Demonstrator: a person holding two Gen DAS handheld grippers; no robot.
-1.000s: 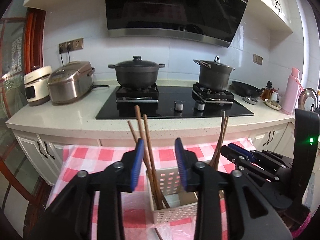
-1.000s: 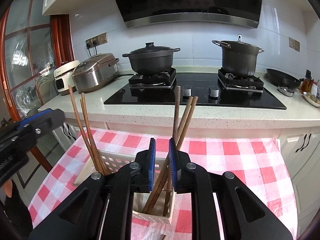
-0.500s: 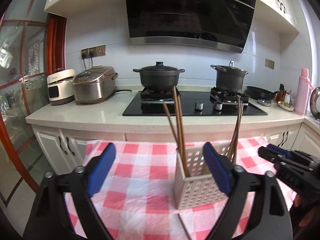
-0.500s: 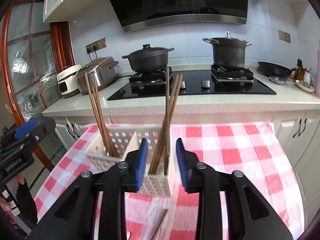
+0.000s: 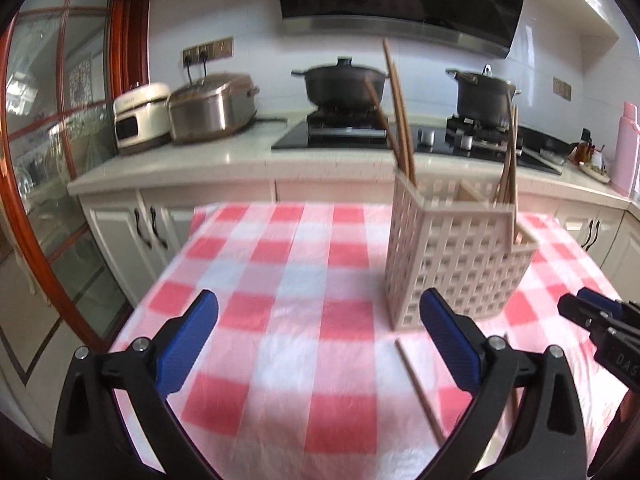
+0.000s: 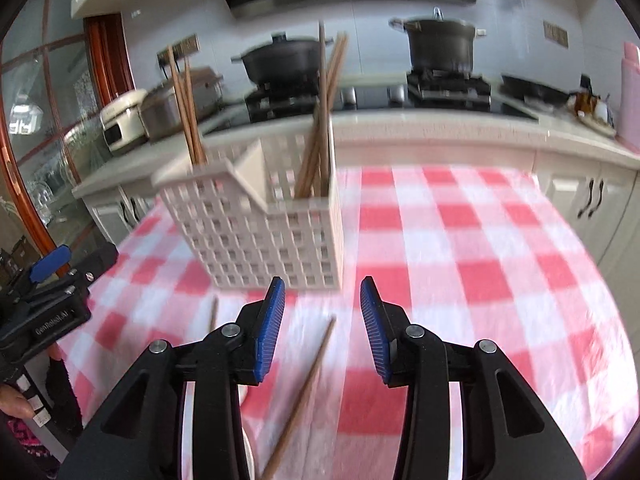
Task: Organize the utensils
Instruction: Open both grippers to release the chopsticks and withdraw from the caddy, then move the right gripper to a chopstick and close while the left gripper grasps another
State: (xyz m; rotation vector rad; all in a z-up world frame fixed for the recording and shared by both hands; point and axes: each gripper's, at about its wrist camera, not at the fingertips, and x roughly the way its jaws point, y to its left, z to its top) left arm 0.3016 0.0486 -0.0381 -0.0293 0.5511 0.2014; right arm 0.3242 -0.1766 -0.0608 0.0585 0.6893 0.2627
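Both pairs of fingers stood released when I checked my feeds. On my left gripper point(image 5: 318, 344) the blue pads point(image 5: 188, 340) were spread wide with nothing between them, over the red-and-white checked tablecloth point(image 5: 280, 280). My right gripper point(image 6: 322, 330) had its pads parted more narrowly and gripped nothing either.

I saw the perforated white utensil basket point(image 6: 260, 236) standing upright on the cloth, just ahead of the right gripper and ahead and to the right of the left one. A divider split it into compartments. One bunch of wooden chopsticks point(image 6: 184, 108) leaned in its left compartment, and a second bunch point(image 6: 324, 120) stood in its right one.

One loose chopstick point(image 6: 304, 392) lay flat on the cloth in front of the basket, running under the gap of my right gripper. From the left wrist camera I made out another stray chopstick point(image 5: 420, 388) lying beside my left gripper's right finger.

Behind the table I could see a kitchen counter point(image 5: 200, 160) with a hob and two dark pots.
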